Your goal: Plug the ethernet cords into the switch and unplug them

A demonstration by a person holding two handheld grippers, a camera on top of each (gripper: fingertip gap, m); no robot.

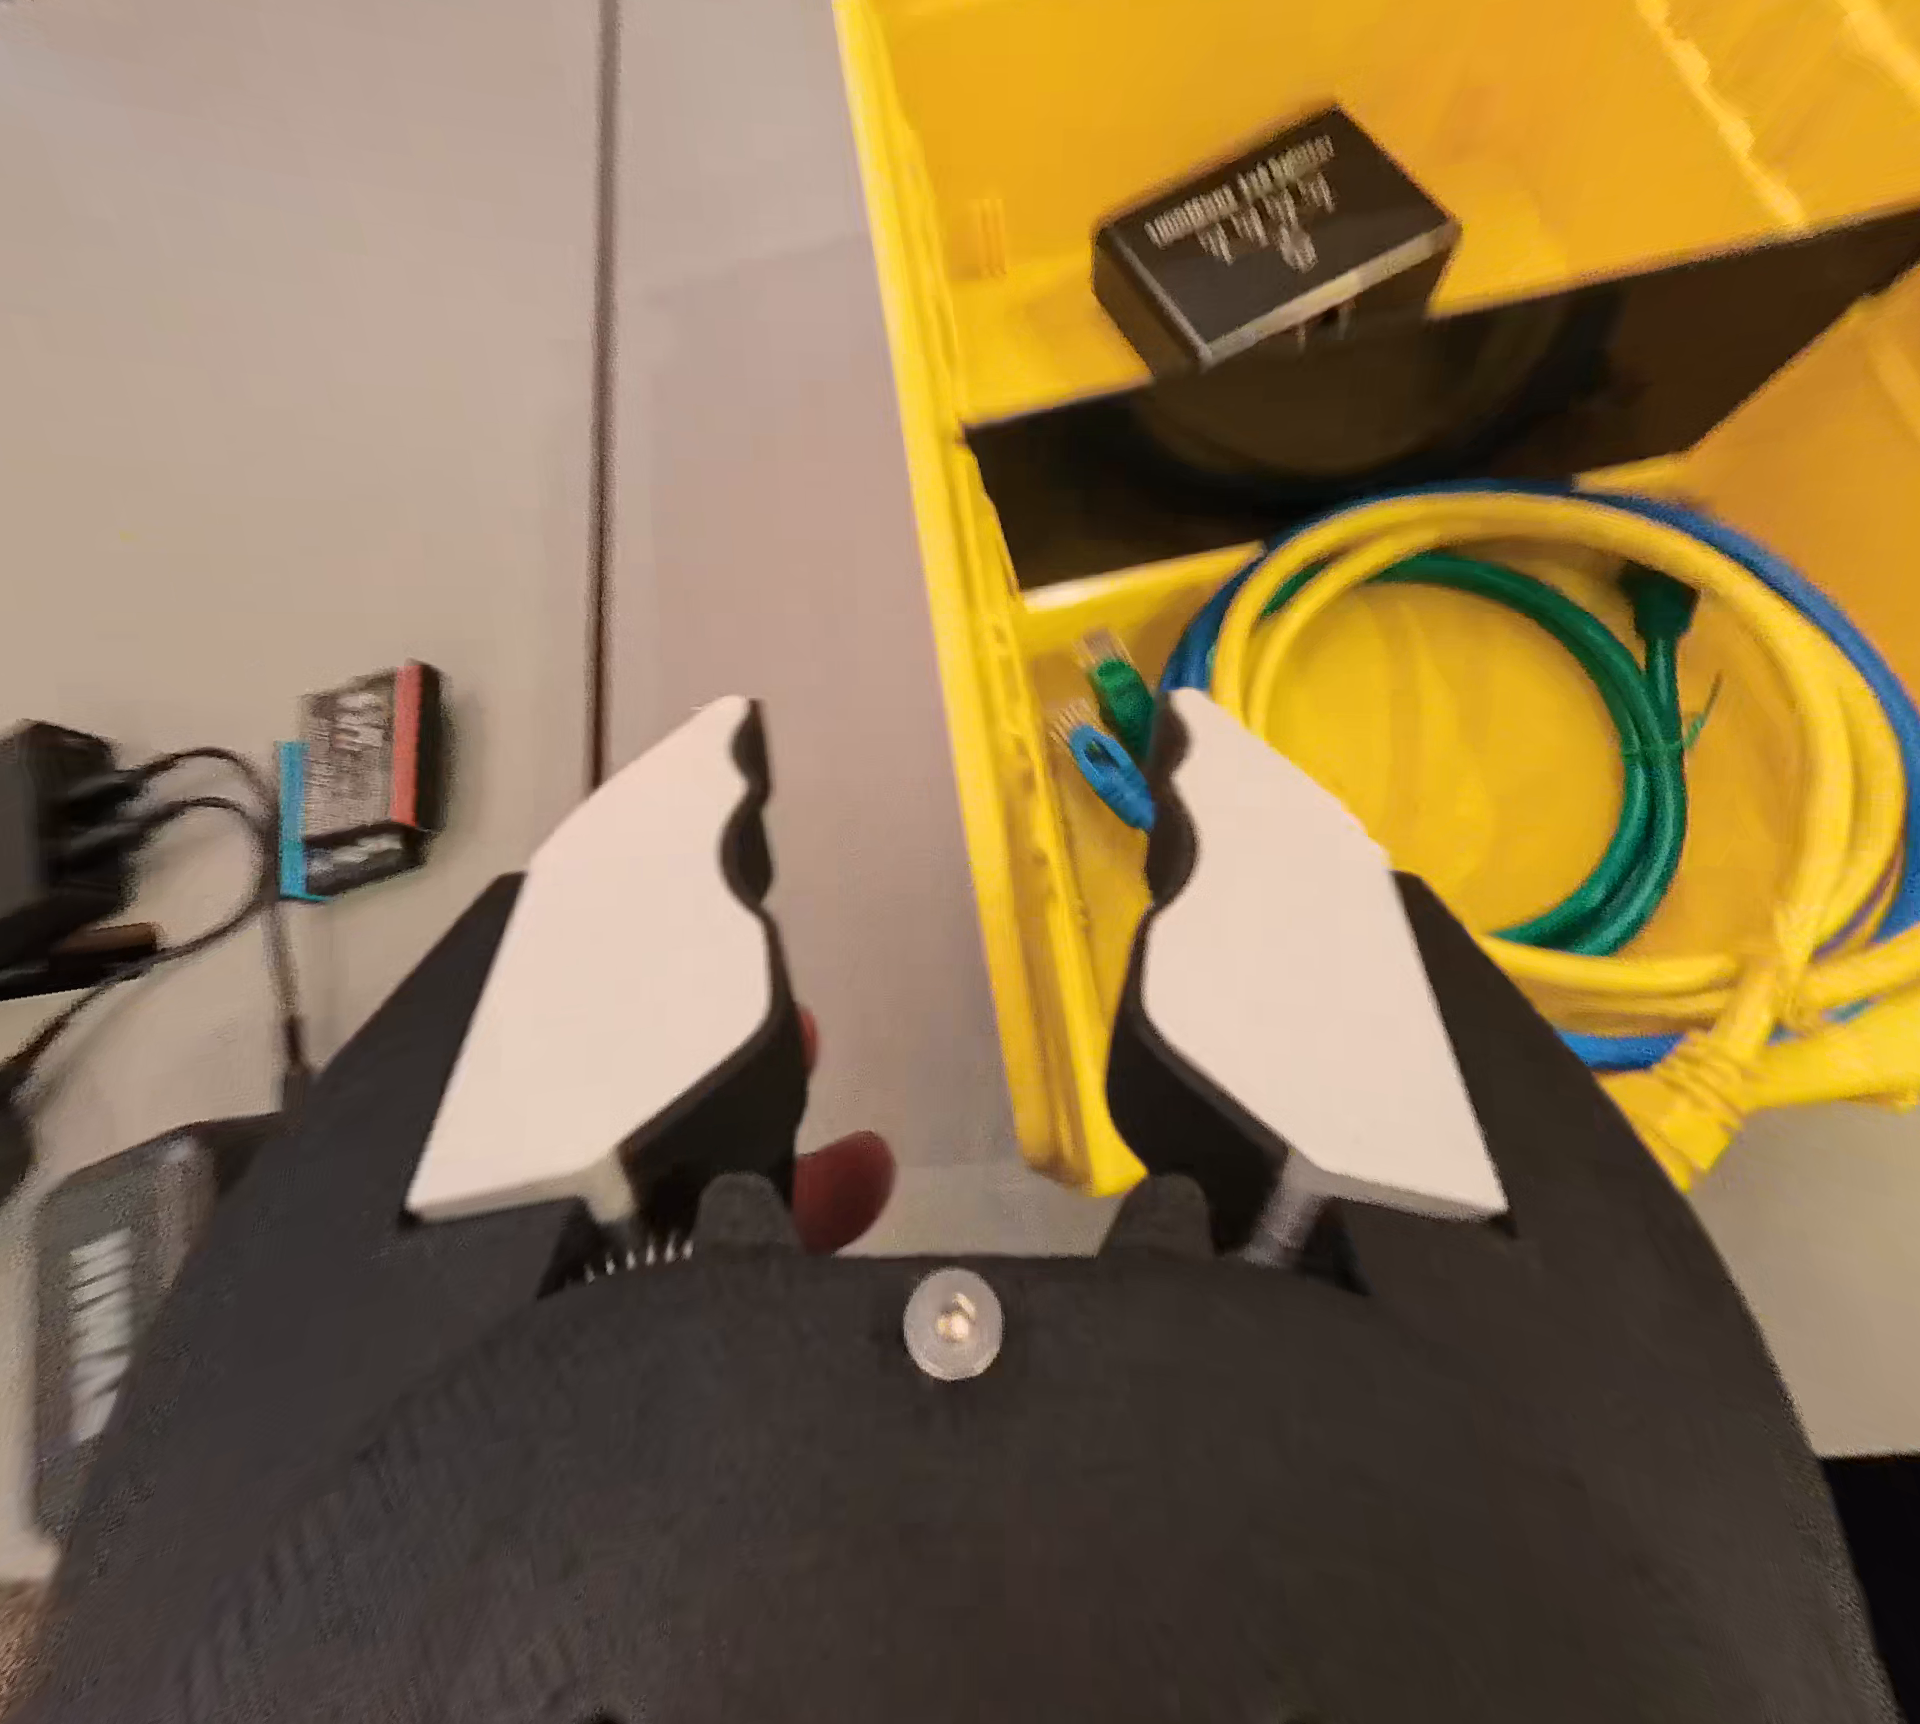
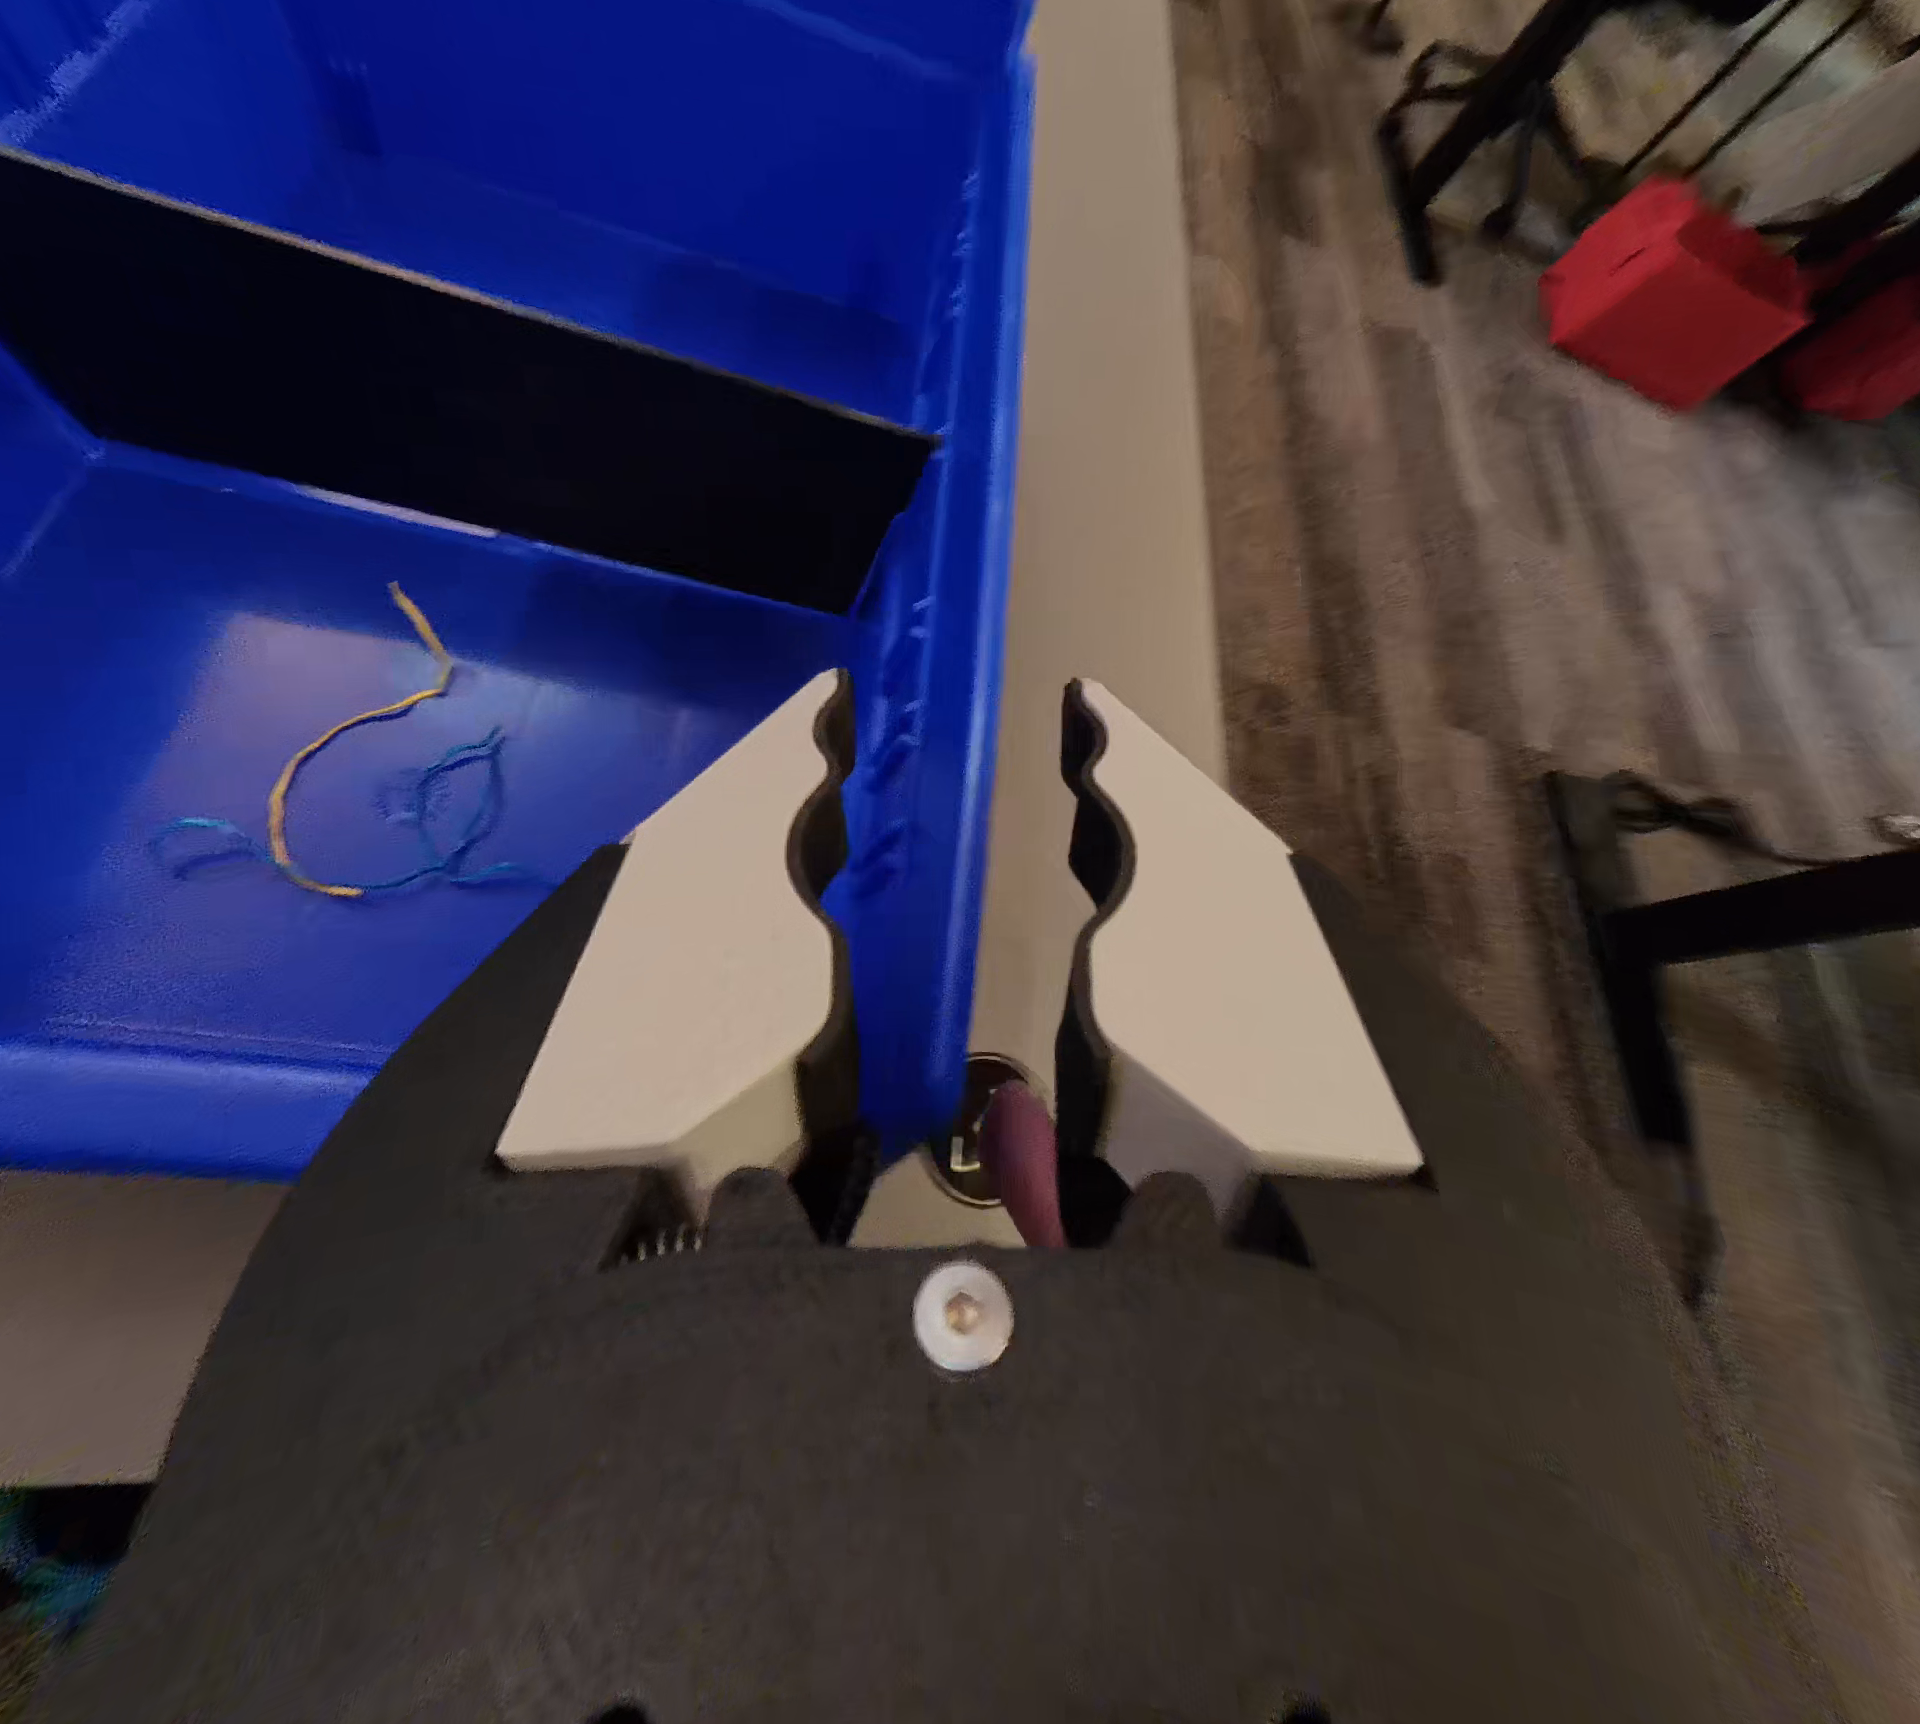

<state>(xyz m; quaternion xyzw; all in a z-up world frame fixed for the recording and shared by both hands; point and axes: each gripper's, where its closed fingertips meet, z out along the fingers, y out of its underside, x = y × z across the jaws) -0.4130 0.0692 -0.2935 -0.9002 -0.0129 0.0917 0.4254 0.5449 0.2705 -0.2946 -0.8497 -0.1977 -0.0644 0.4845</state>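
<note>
In the left wrist view a yellow bin [image 1: 935, 324] holds a black switch [image 1: 1273, 235] in its far compartment, behind a black divider [image 1: 1455, 417]. The near compartment holds coiled ethernet cords: yellow [image 1: 1829, 739], green [image 1: 1652, 801] and blue [image 1: 1112, 770]. My left gripper [image 1: 966, 718] is open and empty, hovering above the bin's near left wall, close to the green and blue plugs. In the right wrist view my right gripper [image 2: 956, 692] is open and empty, straddling the right wall of a blue bin [image 2: 966, 531].
The blue bin has a black divider [image 2: 468, 386] and loose thin wires [image 2: 343, 770] on its floor. On the grey table [image 1: 312, 324] left of the yellow bin lie a small box [image 1: 358, 775] and black cables [image 1: 156, 843]. Red boxes [image 2: 1683, 292] and table legs stand on the floor.
</note>
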